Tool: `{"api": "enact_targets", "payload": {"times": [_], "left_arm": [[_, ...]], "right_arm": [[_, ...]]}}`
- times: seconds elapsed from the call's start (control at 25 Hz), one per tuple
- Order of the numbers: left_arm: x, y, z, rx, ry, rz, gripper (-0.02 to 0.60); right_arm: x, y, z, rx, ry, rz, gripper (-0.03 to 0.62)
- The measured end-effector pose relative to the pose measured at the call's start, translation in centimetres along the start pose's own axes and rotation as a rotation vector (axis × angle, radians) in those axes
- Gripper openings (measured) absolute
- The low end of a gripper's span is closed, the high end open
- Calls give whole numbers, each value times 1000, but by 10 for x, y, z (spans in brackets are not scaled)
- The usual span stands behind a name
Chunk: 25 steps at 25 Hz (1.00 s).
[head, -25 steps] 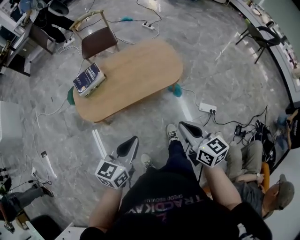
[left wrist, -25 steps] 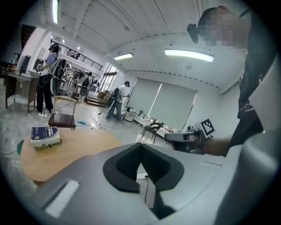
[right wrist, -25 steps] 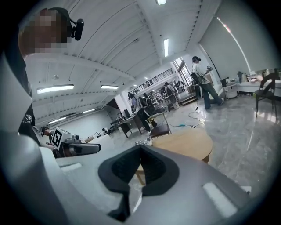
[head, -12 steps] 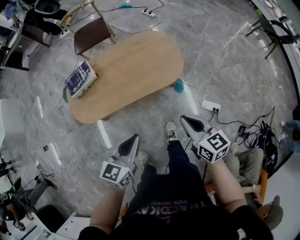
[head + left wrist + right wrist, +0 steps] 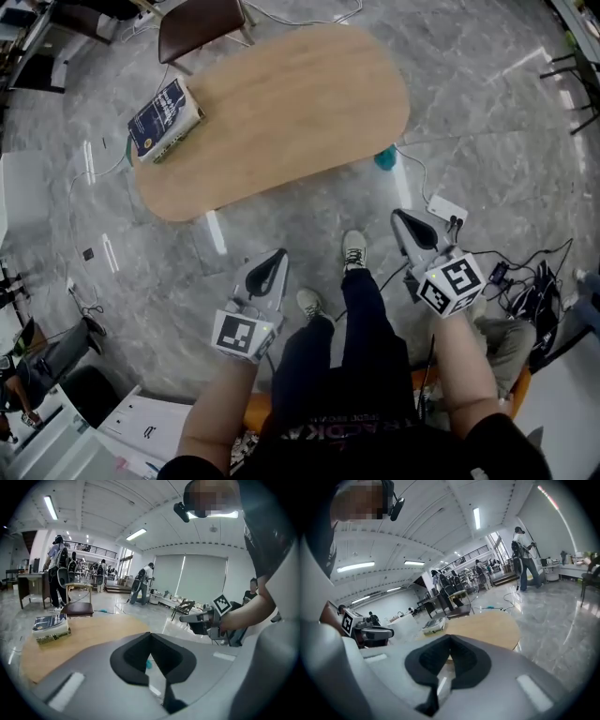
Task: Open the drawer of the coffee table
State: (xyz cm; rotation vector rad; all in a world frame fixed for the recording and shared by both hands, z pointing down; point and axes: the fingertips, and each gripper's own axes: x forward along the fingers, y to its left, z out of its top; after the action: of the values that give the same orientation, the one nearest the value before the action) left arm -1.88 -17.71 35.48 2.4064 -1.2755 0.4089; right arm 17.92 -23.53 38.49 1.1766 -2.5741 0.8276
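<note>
No text can be read in full. Pale print on the person's black shirt [image 5: 339, 437], at the near edge, is upside down and cut off. Cover print on the dark blue rectangular book [image 5: 163, 118], far left on the oval wooden coffee table [image 5: 300, 98], is too small to read. The black-and-white square markers on the left gripper [image 5: 275, 259] and the right gripper [image 5: 402, 219] carry no letters.

Closed left gripper [image 5: 150, 637] facing coffee table [image 5: 93, 632]

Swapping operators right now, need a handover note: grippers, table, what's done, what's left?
Left gripper: shut, empty, over the floor short of the coffee table.
Right gripper: shut, empty, also short of it.
Book lies on the table's left end, head view. No drawer shows in any view.
Done: nothing. Left: find the drawer front, open a gripper, grip, pull.
</note>
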Motion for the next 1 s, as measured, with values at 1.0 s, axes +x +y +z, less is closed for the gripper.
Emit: {"api": "enact_targets", "payload": {"times": [1.0], "left_arm": [[159,78,-241,86,-80,-117,3]], "right_arm": [[128,-181,-207,-113,-68,-164,81]]}}
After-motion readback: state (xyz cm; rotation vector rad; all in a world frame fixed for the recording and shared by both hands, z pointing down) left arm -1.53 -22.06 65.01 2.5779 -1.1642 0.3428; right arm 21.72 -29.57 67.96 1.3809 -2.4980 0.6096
